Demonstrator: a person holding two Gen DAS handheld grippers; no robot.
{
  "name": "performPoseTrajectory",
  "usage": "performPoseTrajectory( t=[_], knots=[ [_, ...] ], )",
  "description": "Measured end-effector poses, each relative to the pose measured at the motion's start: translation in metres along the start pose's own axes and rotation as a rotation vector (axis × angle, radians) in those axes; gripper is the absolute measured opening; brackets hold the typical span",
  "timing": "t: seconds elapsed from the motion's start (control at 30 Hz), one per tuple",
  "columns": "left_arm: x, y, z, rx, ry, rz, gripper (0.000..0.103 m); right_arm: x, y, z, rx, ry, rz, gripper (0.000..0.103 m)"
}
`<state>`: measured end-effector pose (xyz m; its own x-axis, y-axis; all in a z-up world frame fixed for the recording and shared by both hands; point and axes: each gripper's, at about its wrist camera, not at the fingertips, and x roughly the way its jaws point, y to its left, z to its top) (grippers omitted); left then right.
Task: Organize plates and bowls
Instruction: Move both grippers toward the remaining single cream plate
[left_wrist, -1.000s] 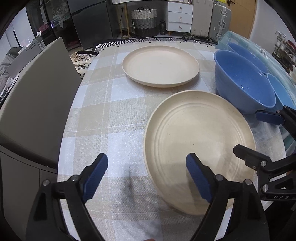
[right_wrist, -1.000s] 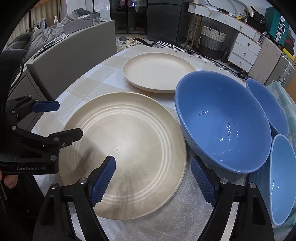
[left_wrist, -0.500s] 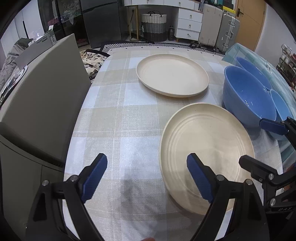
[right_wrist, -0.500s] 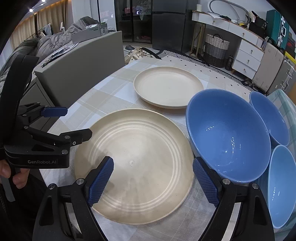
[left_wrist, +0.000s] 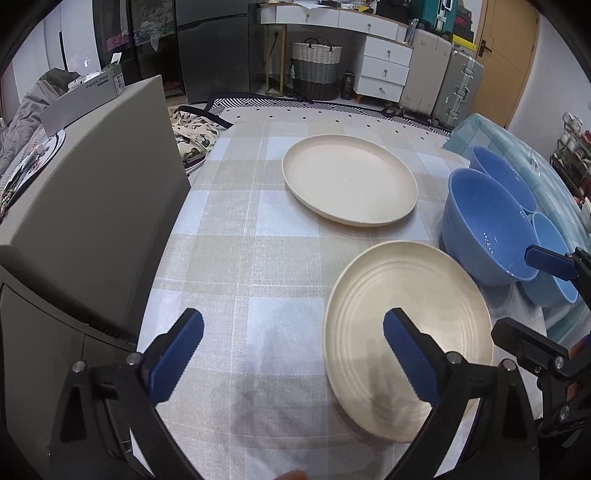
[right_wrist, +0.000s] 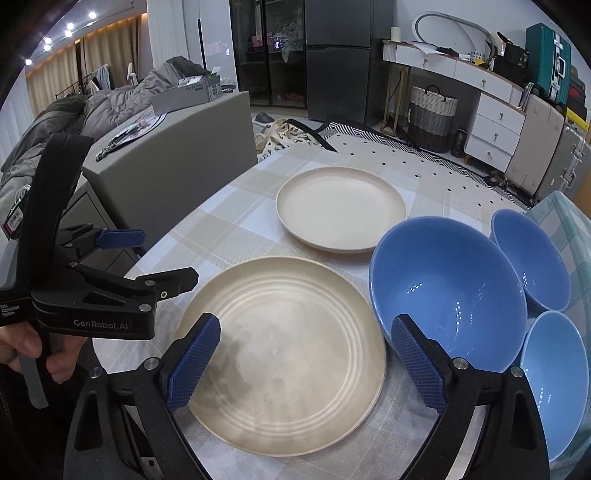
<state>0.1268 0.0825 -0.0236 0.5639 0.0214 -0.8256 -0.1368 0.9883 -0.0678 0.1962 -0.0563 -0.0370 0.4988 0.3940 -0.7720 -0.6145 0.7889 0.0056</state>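
Observation:
Two cream plates lie on the checked tablecloth: a near ridged plate (left_wrist: 406, 332) (right_wrist: 288, 354) and a far plate (left_wrist: 349, 179) (right_wrist: 340, 208). A large blue bowl (left_wrist: 484, 225) (right_wrist: 443, 288) stands to the right of them, with two smaller blue bowls beside it, one behind (right_wrist: 528, 258) and one in front (right_wrist: 554, 373). My left gripper (left_wrist: 293, 354) is open and empty above the cloth, left of the near plate. My right gripper (right_wrist: 306, 362) is open and empty above the near plate's front part.
A grey chair back (left_wrist: 92, 177) stands along the table's left edge. The checked tablecloth (left_wrist: 240, 240) covers the table. The blue bowls crowd the right side. Drawers, a basket and suitcases stand on the floor beyond the far edge.
Both grippers have pulled back and risen away from the dishes, so more of the table shows. Both stay open. The plates and bowls have not moved.

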Motion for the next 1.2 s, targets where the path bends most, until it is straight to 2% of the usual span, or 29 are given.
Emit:
performPoseTrajectory(
  t=[0.1,0.3,0.47,0.8,1.2],
  knots=[
    [-0.003,0.002,0.005,-0.010,-0.016,-0.012,0.103,-0.003,-0.003,0.004,0.007,-0.009,0.002,0.097],
    [-0.010,0.005,0.016,-0.019,-0.050,-0.023,0.103,-0.012,-0.014,0.015,0.039,-0.043,0.000,0.102],
    [-0.010,0.007,0.027,-0.034,-0.058,-0.026,0.103,-0.014,-0.027,0.026,0.077,-0.057,0.007,0.102],
    [-0.008,0.000,0.059,-0.039,-0.082,-0.035,0.103,-0.007,-0.040,0.046,0.074,-0.066,0.003,0.102],
    [0.013,-0.001,0.089,-0.062,-0.077,-0.019,0.103,-0.002,-0.075,0.074,0.112,-0.085,-0.025,0.102]
  ],
)
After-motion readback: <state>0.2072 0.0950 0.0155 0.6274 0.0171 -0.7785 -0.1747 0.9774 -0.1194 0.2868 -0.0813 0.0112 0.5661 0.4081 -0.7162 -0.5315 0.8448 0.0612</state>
